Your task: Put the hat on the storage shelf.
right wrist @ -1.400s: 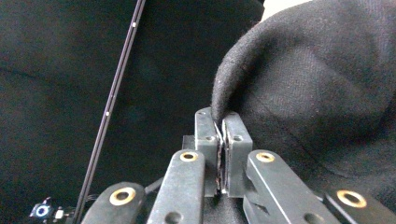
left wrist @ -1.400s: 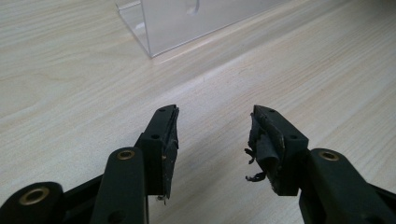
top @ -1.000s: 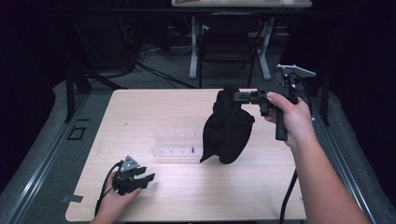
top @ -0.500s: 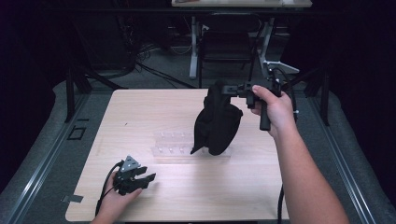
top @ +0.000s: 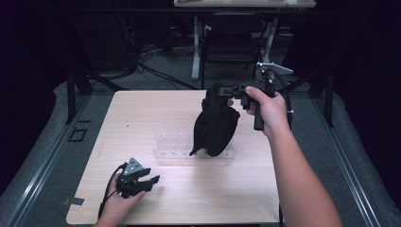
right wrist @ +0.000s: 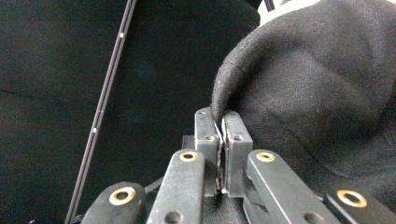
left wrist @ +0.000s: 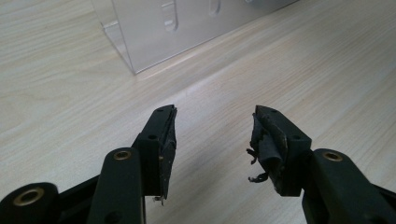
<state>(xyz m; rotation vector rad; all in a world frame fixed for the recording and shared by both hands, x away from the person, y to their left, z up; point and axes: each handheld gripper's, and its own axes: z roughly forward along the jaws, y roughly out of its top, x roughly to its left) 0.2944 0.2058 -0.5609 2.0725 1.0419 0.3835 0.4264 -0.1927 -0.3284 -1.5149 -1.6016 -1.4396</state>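
Moved: since a second ago the right tool has carried the black cloth leftward and lower, from the tabletop's right edge to over the clear rack.
Right tool: pinched tight on a fold at the cloth's top edge, seen close in the right gripper view.
Cloth: hangs free, its lower end at the rack, whether touching I cannot tell.
Left tool: rests on the tabletop near the front, jaws parted and just opening a little, nothing between them.
Done: cloth lifted and brought to the rack.
Left: likely lowering, draping and release.
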